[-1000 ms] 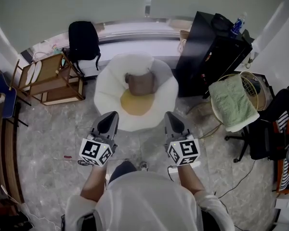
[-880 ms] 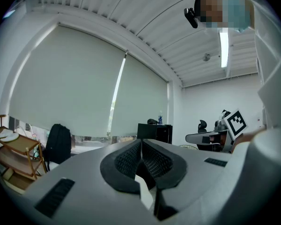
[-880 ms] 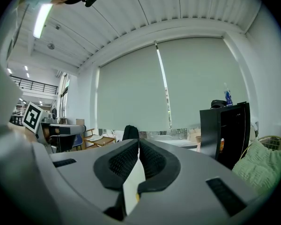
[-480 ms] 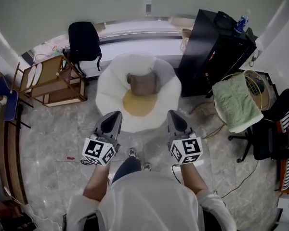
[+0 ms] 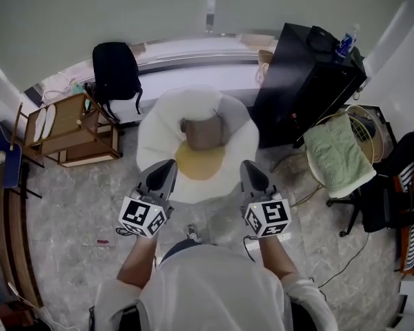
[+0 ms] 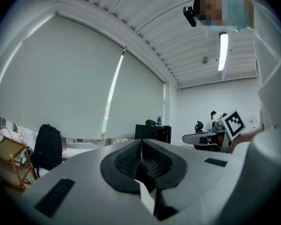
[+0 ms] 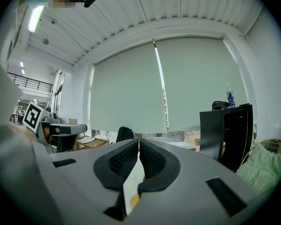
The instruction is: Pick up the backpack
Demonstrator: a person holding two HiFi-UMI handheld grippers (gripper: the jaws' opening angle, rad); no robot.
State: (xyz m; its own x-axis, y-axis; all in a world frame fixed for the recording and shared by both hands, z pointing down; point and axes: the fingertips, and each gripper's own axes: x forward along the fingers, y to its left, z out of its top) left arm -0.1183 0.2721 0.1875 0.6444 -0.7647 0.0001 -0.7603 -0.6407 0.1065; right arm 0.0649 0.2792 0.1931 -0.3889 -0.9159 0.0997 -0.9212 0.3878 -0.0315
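Note:
A black backpack [image 5: 114, 70] stands upright against the low window ledge at the back left; it also shows as a dark shape in the left gripper view [image 6: 47, 147] and, smaller, in the right gripper view [image 7: 124, 134]. Both grippers are held level in front of the person, side by side, well short of the backpack. My left gripper [image 5: 167, 165] is shut with nothing between its jaws [image 6: 141, 143]. My right gripper [image 5: 246, 165] is also shut and empty [image 7: 138, 142]. Both tips hang over the near rim of a white cushion.
A round white floor cushion [image 5: 243, 143] with a yellow centre carries a brown bag [image 5: 204, 134]. A wooden rack [image 5: 69, 119] stands left, just before the backpack. A black cabinet [image 5: 303, 81] with a bottle [image 5: 344, 41], a green towel [image 5: 334, 150] and an office chair [image 5: 393, 185] fill the right.
The person has stepped forward: both grippers have advanced together toward the cushion and window, still shut. The backpack sits a little nearer in view.

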